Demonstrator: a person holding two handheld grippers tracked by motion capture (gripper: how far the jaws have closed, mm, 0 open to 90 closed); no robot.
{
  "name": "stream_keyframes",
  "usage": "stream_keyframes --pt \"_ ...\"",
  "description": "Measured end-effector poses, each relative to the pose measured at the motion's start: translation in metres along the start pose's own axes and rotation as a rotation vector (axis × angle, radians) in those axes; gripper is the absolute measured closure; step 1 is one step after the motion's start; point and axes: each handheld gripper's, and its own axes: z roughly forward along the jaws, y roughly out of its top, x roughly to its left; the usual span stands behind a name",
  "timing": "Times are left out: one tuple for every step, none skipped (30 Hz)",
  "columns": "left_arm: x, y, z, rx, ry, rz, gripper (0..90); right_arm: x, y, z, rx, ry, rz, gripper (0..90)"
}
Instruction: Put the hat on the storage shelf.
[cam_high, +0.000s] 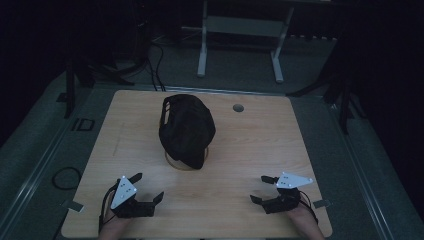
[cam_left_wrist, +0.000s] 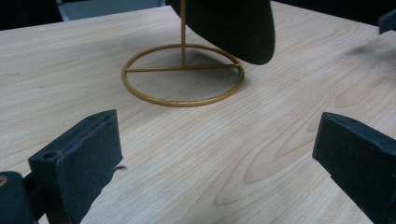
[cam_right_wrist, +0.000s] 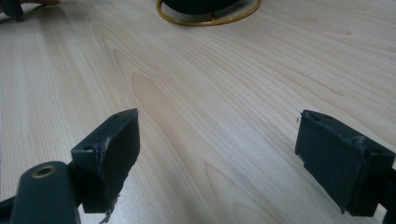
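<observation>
A black cap (cam_high: 186, 128) hangs on a gold wire stand (cam_high: 176, 162) in the middle of the wooden table (cam_high: 250, 145). In the left gripper view the stand's ring base (cam_left_wrist: 182, 74) lies ahead, with the cap's brim (cam_left_wrist: 233, 28) over its right side. My left gripper (cam_high: 147, 187) rests near the front left edge, open, nothing between its jaws. My right gripper (cam_high: 262, 188) rests near the front right edge, open and empty too. The right gripper view looks across bare wood to the stand's ring (cam_right_wrist: 208, 16).
A round cable hole (cam_high: 238, 107) sits in the table's far right part. A white desk frame (cam_high: 240, 35) stands on the floor behind. A cable loop (cam_high: 66, 177) lies on the floor at the left. Dark tripod legs (cam_high: 345, 95) stand at both sides.
</observation>
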Motion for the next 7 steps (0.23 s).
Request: stream_keyframes --pt "-0.0001 0.0000 0.0000 0.001 0.003 -0.001 1.8 0.0002 0.0001 0.0005 0.005 0.000 0.001 13.7" --pt "-0.0001 0.0000 0.0000 0.001 0.003 -0.001 1.8 0.0004 0.0000 0.0008 0.007 -0.003 -0.001 13.8" --pt "0.0001 0.0000 0.0001 -0.001 -0.001 -0.004 1.8 0.0004 -0.0001 0.0008 0.007 -0.003 0.000 13.7" --pt "0.0002 0.0000 0.0001 -0.001 0.000 -0.002 1.8 0.0001 -0.0003 0.0009 0.007 -0.004 0.002 13.7" --pt "0.0003 -0.0001 -0.0001 -0.002 -0.003 -0.003 1.7 -0.0003 -0.0005 0.0008 0.008 -0.006 0.003 13.7" --pt "0.0004 -0.0001 -0.0002 -0.002 -0.003 -0.003 1.7 -0.0007 -0.0010 0.0009 0.006 -0.007 0.005 13.8" --pt "0.0004 -0.0001 -0.0002 -0.002 -0.003 -0.003 1.8 -0.0007 -0.0010 0.0009 0.006 -0.007 0.005 13.8"
